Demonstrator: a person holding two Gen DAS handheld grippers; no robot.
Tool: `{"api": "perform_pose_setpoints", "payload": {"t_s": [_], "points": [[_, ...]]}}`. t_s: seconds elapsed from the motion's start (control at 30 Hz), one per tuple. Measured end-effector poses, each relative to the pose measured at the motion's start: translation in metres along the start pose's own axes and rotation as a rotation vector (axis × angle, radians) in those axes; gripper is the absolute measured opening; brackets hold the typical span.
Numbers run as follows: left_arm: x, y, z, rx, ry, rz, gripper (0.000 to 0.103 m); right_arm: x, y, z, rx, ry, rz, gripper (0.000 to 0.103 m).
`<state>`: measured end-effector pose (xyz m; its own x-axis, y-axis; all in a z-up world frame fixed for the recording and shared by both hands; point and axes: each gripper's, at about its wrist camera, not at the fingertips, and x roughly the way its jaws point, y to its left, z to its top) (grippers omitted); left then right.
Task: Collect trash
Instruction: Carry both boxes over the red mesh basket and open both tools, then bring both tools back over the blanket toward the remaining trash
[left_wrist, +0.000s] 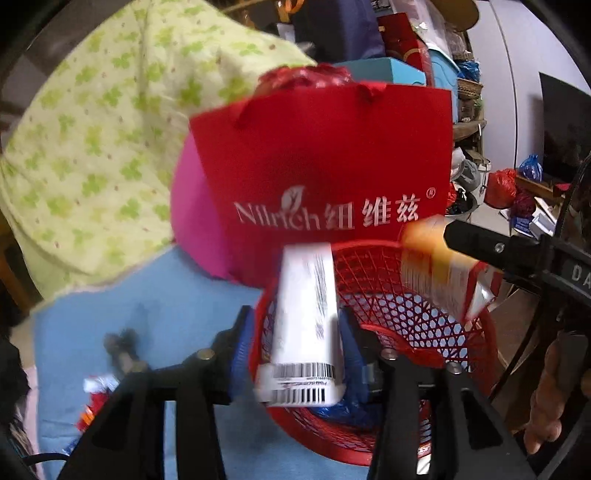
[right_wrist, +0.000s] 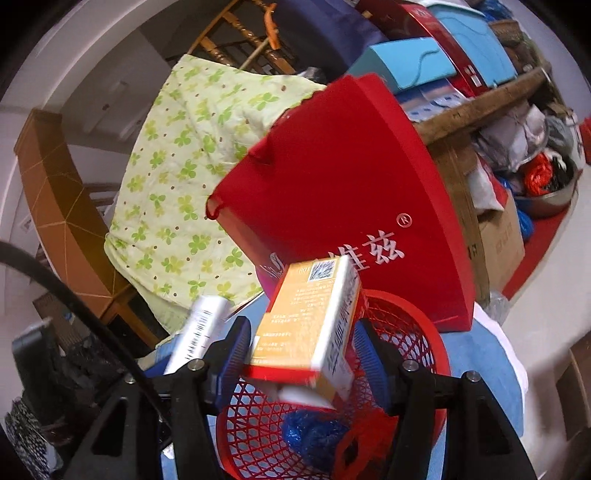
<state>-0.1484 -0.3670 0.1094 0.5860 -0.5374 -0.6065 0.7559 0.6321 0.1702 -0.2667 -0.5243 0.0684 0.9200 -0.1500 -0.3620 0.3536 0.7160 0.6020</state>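
Note:
A red mesh basket (left_wrist: 424, 314) stands on a blue cloth; it also shows in the right wrist view (right_wrist: 417, 332). My left gripper (left_wrist: 295, 332) is shut on a white tube with a barcode (left_wrist: 306, 325) and holds it over the basket's left rim. My right gripper (right_wrist: 303, 343) is shut on an orange and white carton (right_wrist: 310, 325) above the basket. The carton (left_wrist: 436, 266) and right gripper also show blurred in the left wrist view. The tube (right_wrist: 199, 332) shows left in the right wrist view. A blue wrapper (right_wrist: 314, 435) and red netting (right_wrist: 369, 439) lie in the basket.
A red paper bag with white lettering (left_wrist: 325, 173) stands right behind the basket. A green clover-print quilt (left_wrist: 103, 147) is piled to the left. Small wrappers (left_wrist: 99, 391) lie on the blue cloth (left_wrist: 166, 314). Boxes and bags clutter the far right.

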Motion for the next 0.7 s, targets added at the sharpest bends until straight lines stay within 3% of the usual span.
{"api": "perform_pose_setpoints", "payload": {"t_s": [0.07,0.27,0.4,0.7], "points": [[0.002,0.006,-0.004,-0.027,0.006,-0.007,0.063,0.004,-0.004,-0.001,0.016,0.011,-0.005,0.070],[-0.010,0.037,-0.024,-0.088,0.002,0.035,0.065,0.003,0.005,-0.004,-0.020,-0.032,-0.001,0.070],[-0.023,0.061,-0.043,-0.093,0.014,0.139,0.065,0.000,0.030,-0.009,-0.092,-0.080,0.035,0.070],[-0.064,0.135,-0.080,-0.173,0.027,0.326,0.066,0.006,0.118,-0.037,-0.265,-0.141,0.226,0.070]]}}
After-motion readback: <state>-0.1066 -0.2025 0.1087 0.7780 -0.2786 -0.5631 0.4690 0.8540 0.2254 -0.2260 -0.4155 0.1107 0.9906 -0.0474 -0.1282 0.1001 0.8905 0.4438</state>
